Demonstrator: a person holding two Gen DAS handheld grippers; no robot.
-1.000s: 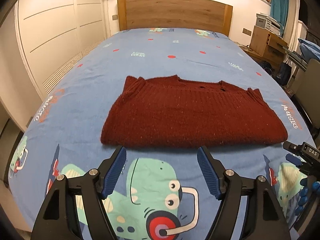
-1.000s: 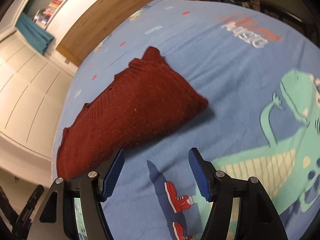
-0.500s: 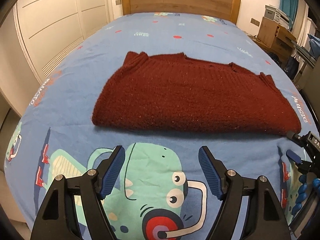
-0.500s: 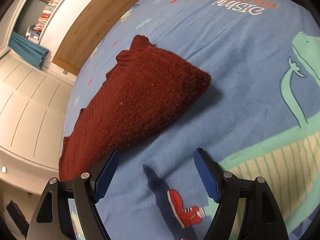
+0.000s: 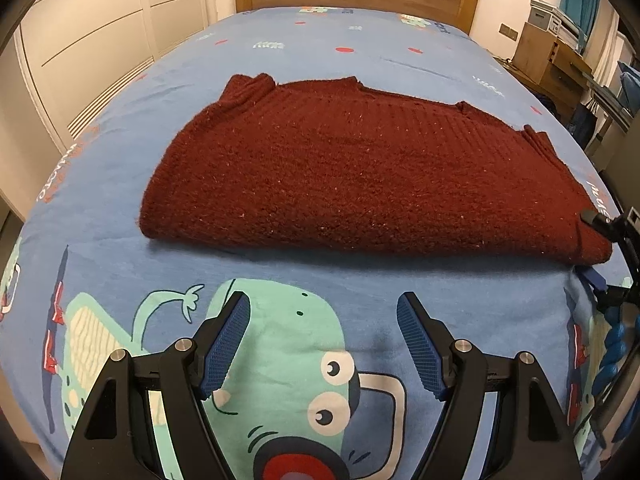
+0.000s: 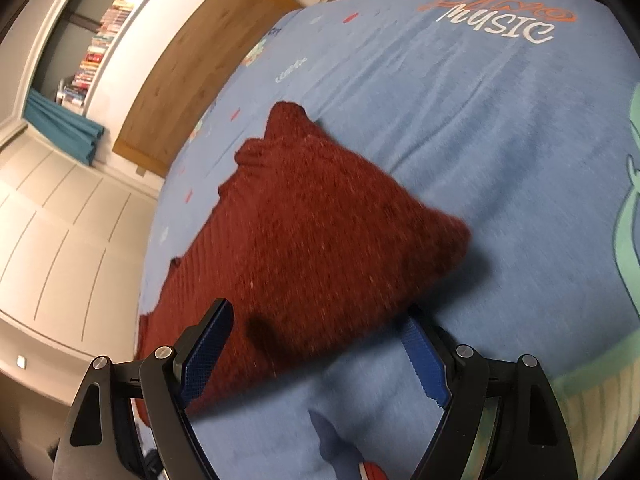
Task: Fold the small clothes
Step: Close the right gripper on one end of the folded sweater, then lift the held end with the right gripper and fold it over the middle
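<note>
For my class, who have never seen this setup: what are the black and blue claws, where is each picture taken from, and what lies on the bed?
Each claw is a hand-held two-finger gripper carried by a person, with a camera looking along its fingers. One picture comes from the left gripper, one from the right gripper. A dark red knitted sweater, already folded, lies on a blue dinosaur bedsheet. Nothing is held: the left gripper hangs open short of the sweater, and the right gripper's jaws have just been opening around its near corner.

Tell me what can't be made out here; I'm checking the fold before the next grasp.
- Sweater, left wrist view: layers beneath hidden by its top layer.
- Sweater's near-left end, right wrist view: covered by the right gripper finger.
- Right wrist view: motion blur smears the knit.
- Right gripper, left wrist view: mostly cut off by the edge.
</note>
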